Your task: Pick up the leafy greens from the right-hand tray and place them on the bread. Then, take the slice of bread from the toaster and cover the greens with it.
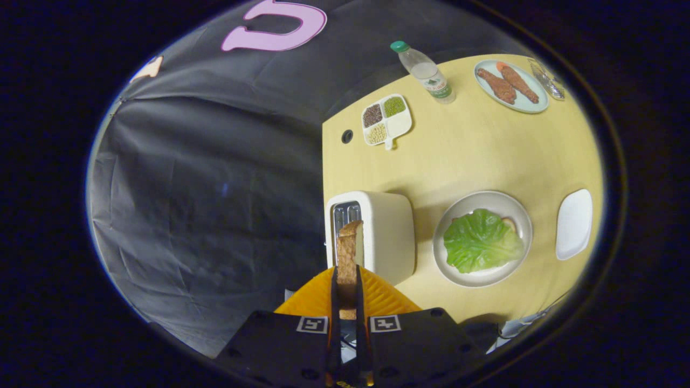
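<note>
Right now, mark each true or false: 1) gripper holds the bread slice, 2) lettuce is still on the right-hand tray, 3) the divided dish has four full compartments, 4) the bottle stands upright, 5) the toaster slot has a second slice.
1) True: the gripper is shut on the bread slice, above the toaster.
2) False: the lettuce lies on bread on the round plate; the white tray is bare.
3) False: the divided dish has three filled, one empty.
4) True: the bottle stands upright.
5) False: the slot looks empty.
</note>
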A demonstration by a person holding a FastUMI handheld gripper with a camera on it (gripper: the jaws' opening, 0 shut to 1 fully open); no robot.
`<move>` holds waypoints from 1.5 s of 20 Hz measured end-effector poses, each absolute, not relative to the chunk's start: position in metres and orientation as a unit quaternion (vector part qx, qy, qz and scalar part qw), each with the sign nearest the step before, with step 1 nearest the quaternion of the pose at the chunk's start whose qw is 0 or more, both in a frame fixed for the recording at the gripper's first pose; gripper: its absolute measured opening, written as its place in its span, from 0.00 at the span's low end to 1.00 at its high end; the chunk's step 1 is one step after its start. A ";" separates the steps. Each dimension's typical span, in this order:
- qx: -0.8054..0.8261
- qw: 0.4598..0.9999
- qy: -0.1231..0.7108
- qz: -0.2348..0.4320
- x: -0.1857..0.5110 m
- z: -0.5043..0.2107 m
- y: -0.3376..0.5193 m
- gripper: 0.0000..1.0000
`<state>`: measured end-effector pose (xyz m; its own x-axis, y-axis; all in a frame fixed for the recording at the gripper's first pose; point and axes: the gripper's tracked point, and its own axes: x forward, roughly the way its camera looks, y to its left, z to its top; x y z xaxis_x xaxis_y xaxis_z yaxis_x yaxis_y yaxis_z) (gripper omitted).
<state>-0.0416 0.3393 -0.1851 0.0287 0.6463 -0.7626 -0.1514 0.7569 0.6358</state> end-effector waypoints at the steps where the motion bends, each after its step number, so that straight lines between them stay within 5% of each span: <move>1: 0.205 0.688 0.629 0.298 -0.041 -0.186 0.332 0.14; 11: 0.254 0.691 0.593 0.327 -0.030 -0.265 0.255 0.14; 21: 0.223 0.698 0.633 0.249 -0.010 -0.369 0.198 0.14; 30: 0.078 0.762 0.605 0.219 -0.011 -0.401 0.179 0.14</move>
<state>-0.0110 0.1786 -0.4006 0.1734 0.4272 -0.8874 -0.2396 0.8923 0.3827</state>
